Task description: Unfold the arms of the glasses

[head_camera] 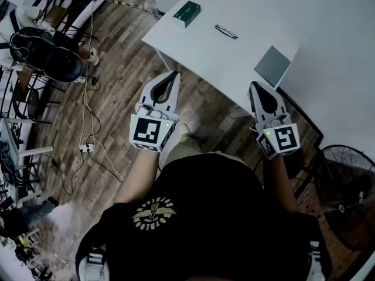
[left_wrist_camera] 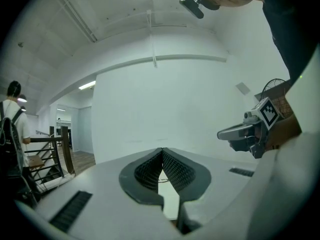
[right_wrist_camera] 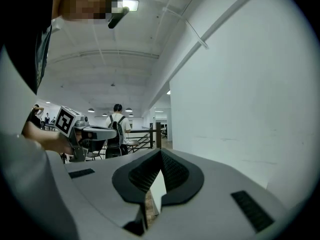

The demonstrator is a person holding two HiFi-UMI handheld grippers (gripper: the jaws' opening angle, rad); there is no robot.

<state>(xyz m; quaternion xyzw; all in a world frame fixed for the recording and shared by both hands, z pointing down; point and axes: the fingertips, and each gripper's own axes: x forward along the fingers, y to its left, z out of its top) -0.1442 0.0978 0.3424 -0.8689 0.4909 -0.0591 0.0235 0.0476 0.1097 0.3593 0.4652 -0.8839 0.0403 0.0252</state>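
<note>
Task not begun, as judged. The glasses (head_camera: 226, 31) are seen lying on the white worktop (head_camera: 202, 48), toward its far side, between a green box (head_camera: 187, 13) and a grey pad (head_camera: 273, 66), apart from both. They look flat and compact, so the arms are taken to be folded, tho they are too small in view for certainty.

Neither gripper is at them. The left gripper (head_camera: 173, 75) is held over the floor, just short of the worktop's edge. The right gripper (head_camera: 255, 86) is held by the pad's near corner. Both are well apart from the glasses. Both pairs of jaws are pressed together w/ nothing between, per each gripper view.

Left to do: approach, frame to be steadied, both arms to be swung out, i.e. everything.
</note>
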